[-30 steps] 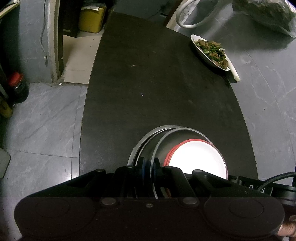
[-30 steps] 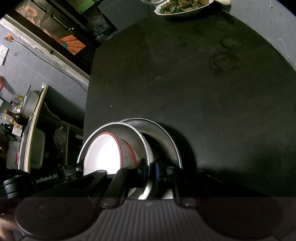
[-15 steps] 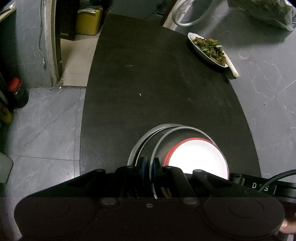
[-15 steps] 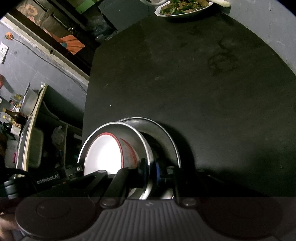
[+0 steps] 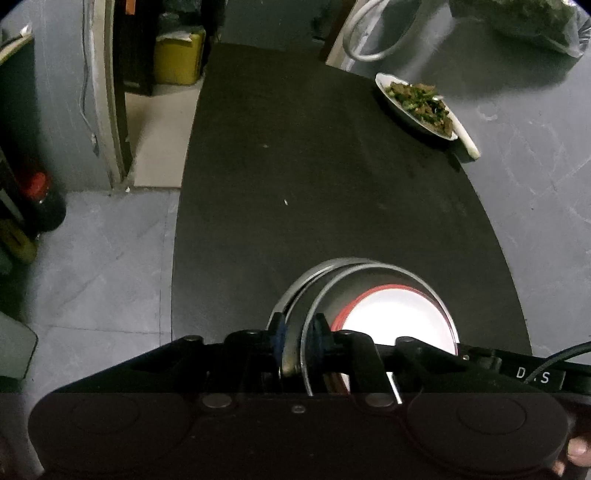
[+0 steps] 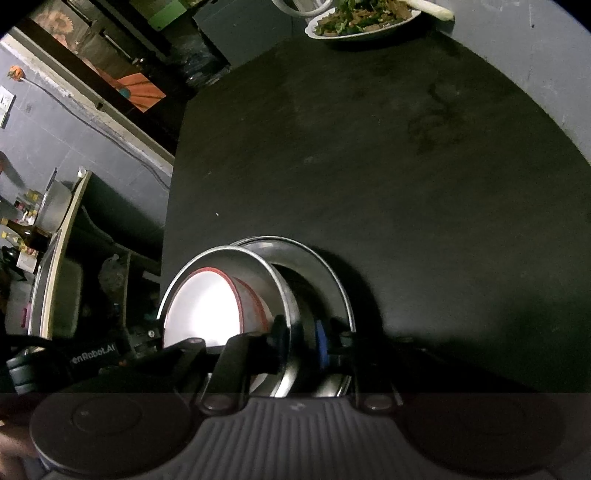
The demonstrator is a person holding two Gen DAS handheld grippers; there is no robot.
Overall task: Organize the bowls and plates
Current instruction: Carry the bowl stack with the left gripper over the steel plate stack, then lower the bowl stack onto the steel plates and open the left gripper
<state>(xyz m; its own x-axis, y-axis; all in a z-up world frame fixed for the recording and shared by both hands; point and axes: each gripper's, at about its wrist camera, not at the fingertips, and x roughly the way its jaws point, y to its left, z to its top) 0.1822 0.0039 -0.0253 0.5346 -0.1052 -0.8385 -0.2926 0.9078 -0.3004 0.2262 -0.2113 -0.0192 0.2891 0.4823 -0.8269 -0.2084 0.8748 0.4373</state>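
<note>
A stack of steel bowls (image 5: 332,291) with a red-rimmed white bowl (image 5: 399,317) nested inside hangs above the near end of the black table (image 5: 314,184). My left gripper (image 5: 297,334) is shut on the stack's left rim. My right gripper (image 6: 301,338) is shut on the opposite rim of the same steel bowls (image 6: 295,269); the white bowl (image 6: 203,306) shows inside. Each view shows the other gripper across the stack.
A white dish of green vegetables (image 5: 417,103) with a white spoon sits at the table's far right edge; it also shows in the right wrist view (image 6: 362,18). Grey tiled floor (image 5: 92,258) lies to the left, with a red-capped bottle (image 5: 40,199) and a yellow container (image 5: 179,55).
Both grippers have lifted the bowl stack slightly; the table and dish appear farther away. The grip on both rims is unchanged.
</note>
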